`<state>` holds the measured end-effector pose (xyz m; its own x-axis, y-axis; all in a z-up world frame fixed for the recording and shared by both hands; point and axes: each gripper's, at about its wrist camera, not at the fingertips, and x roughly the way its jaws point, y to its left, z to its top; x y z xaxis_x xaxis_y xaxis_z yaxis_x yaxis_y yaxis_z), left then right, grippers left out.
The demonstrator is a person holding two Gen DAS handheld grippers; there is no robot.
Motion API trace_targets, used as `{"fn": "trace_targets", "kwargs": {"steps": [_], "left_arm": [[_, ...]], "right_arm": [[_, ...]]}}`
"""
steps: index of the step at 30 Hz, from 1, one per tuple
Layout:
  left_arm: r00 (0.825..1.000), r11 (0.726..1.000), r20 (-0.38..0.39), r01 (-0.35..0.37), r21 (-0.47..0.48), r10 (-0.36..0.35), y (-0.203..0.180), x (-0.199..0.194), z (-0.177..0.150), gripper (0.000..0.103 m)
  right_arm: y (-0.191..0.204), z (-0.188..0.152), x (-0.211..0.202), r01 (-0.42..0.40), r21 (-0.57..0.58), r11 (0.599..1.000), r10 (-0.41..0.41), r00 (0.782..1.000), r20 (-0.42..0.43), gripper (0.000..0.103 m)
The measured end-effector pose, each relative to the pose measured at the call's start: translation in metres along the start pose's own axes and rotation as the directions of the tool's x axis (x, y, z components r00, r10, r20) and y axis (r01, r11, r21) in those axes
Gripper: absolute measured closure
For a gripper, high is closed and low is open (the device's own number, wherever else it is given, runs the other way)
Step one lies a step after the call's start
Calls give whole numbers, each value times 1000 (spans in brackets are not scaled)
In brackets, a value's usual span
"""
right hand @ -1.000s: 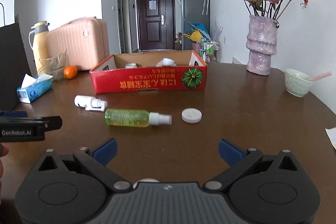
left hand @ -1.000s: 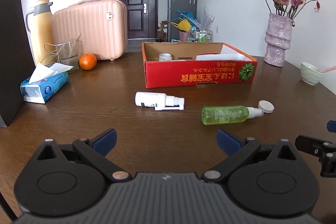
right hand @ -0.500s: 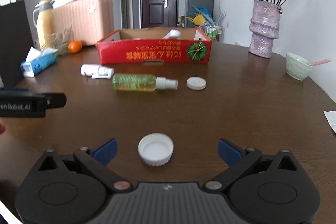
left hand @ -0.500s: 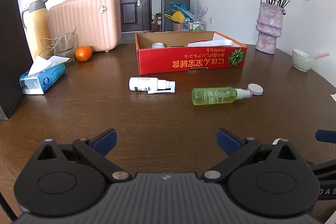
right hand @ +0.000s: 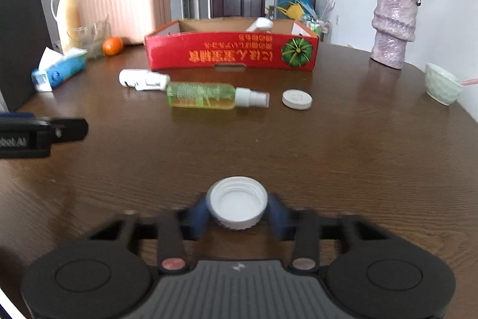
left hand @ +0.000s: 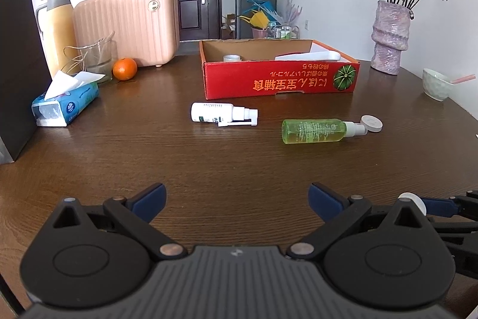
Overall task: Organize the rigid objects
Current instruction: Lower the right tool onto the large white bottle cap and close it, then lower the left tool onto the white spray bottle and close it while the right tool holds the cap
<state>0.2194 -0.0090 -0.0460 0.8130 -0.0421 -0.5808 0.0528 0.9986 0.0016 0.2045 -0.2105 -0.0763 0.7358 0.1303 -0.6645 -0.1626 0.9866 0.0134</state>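
Each black plastic two-finger gripper, the left gripper (left hand: 236, 196) and the right gripper (right hand: 238, 210), is fitted with blue pads (left hand: 149, 197), round pivot discs, copper-coloured screws and a ribbed grey centre plate.

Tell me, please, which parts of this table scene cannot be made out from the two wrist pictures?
- Red cardboard box: most of its contents, hidden by its front wall in both views.
- Right tongs: fingers motion-blurred in the right wrist view as they have just been closing, so pad contact with the white plastic bottle cap between them is unclear.
- Small print on the green spray bottle: too small.
- Black paper bag: cut off by the left edge.
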Motion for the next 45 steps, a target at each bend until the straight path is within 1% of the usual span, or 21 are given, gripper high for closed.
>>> {"fn": "trace_targets", "kwargs": {"steps": [4, 15, 22, 26, 29, 34, 38, 45], "left_arm": [[1000, 1000, -5, -2, -6, 2, 2, 2, 0, 0], [1000, 1000, -5, -19, -7, 18, 4, 6, 5, 0], [999, 999, 16, -44, 3, 44, 8, 10, 17, 0], [999, 1000, 28, -29, -7, 29, 15, 15, 28, 0], [999, 1000, 44, -31, -6, 31, 19, 20, 38, 0], [998, 1000, 57, 1, 0, -1, 25, 32, 56, 0], [998, 1000, 68, -3, 31, 0, 25, 46, 68, 0], [999, 997, 43, -14, 74, 11, 23, 81, 84, 0]], "right_arm": [[-2, 3, -2, 10, -5, 1000, -10, 1000, 23, 64], [-23, 30, -6, 50, 13, 999, -51, 993, 110, 64], [-30, 47, -2, 65, 15, 998, -67, 987, 147, 64], [-34, 57, 2, 70, 19, 997, -72, 984, 162, 64], [-36, 62, 7, 70, 22, 997, -73, 984, 163, 64], [-36, 70, 17, 68, 21, 997, -71, 984, 165, 64], [-35, 80, 24, 68, 23, 997, -71, 982, 173, 64], [-30, 99, 37, 63, 30, 998, -68, 977, 202, 64]]}}
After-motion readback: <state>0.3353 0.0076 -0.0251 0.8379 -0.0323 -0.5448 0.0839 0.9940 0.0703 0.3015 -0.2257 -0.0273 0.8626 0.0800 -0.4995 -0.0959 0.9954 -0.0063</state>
